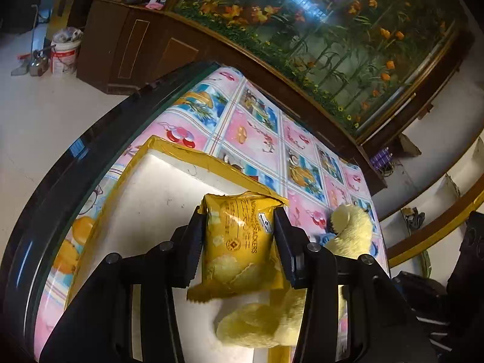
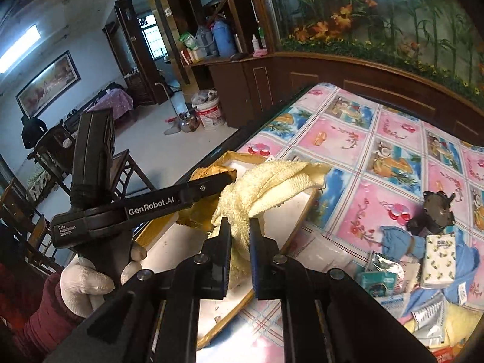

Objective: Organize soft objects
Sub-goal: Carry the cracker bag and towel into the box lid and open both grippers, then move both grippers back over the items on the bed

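My left gripper is shut on a yellow snack packet and holds it above a white foam tray with yellow-taped rim. A yellow fluffy towel lies under it in the tray. My right gripper is shut on that knotted yellow towel over the tray. The left gripper shows in the right wrist view, held by a white-gloved hand. A yellow plush toy lies on the tablecloth right of the tray.
The table has a pink and blue patterned cloth. A pile of packets, a tissue pack, blue cloth and a dark object lies at the right. A wooden cabinet with an aquarium stands behind. Chairs stand at left.
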`<action>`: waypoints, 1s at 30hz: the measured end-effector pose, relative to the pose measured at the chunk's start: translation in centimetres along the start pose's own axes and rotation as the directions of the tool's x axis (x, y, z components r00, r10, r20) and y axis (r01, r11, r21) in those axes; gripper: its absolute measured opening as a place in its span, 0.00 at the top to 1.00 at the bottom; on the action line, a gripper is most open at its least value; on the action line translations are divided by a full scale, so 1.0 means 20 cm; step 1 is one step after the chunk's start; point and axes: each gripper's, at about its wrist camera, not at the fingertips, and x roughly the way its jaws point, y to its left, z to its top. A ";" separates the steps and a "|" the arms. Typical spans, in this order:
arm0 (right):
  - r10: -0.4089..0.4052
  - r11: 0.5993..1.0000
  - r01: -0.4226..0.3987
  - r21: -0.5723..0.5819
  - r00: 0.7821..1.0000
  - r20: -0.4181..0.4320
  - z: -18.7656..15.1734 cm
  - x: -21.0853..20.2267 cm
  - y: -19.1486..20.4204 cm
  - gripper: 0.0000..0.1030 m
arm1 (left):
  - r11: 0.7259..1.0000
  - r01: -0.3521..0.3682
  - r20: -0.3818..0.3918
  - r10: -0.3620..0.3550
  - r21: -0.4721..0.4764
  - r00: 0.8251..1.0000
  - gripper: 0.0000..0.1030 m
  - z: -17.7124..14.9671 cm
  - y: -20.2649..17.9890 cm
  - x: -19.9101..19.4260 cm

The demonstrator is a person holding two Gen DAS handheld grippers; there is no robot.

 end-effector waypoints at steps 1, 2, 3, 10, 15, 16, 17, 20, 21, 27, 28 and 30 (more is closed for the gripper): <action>-0.002 1.000 0.002 0.009 1.000 -0.024 0.01 0.07 -0.02 0.92 | 1.000 0.001 -0.008 -0.001 -0.021 1.000 0.56 0.02 0.03 0.03; -0.005 1.000 0.006 0.017 0.999 -0.045 0.02 0.14 -0.04 0.91 | 0.999 -0.003 -0.019 0.003 -0.039 1.000 0.56 0.03 0.05 0.06; -0.006 1.000 0.007 0.022 0.998 -0.064 0.03 0.19 -0.05 0.91 | 0.998 0.002 -0.030 -0.004 -0.058 1.000 0.56 0.04 0.08 0.08; -0.072 0.997 0.073 0.014 0.996 -0.053 0.03 0.30 -0.11 0.88 | 0.998 -0.002 -0.064 -0.003 -0.068 0.998 0.56 -0.03 0.08 0.05; -0.073 0.994 0.071 0.086 0.997 0.020 -0.01 0.11 -0.19 0.85 | 0.997 -0.025 -0.056 0.022 -0.067 0.998 0.52 -0.16 0.04 0.01; -0.074 0.993 0.071 0.095 0.997 0.028 -0.03 0.08 -0.20 0.85 | 0.998 -0.045 -0.060 0.042 -0.050 0.997 0.52 -0.19 0.03 0.01; -0.077 0.992 0.074 0.102 0.996 0.034 -0.05 0.05 -0.22 0.85 | 0.998 -0.064 -0.068 0.062 -0.027 0.996 0.52 -0.23 0.02 0.01; -0.095 0.989 0.090 0.114 0.995 0.043 -0.13 -0.06 -0.26 0.85 | 0.995 -0.103 -0.103 0.104 0.018 0.989 0.51 -0.30 0.00 0.02; -0.099 0.989 0.093 0.118 0.994 0.044 -0.15 -0.08 -0.28 0.85 | 0.994 -0.107 -0.116 0.109 0.016 0.987 0.51 -0.33 0.00 0.02; -0.113 0.982 0.104 0.158 0.992 0.052 -0.33 -0.26 -0.34 0.85 | 0.992 -0.111 -0.142 0.118 0.052 0.983 0.51 -0.45 -0.03 -0.05; -0.125 0.980 0.115 0.162 0.991 0.054 -0.36 -0.28 -0.35 0.85 | 0.991 -0.115 -0.117 0.123 0.071 0.985 0.51 -0.45 -0.05 -0.08; -0.160 0.974 0.147 0.174 0.985 0.063 -0.41 -0.33 -0.36 0.85 | 0.981 -0.150 -0.050 0.157 0.122 0.986 0.51 -0.46 -0.11 -0.15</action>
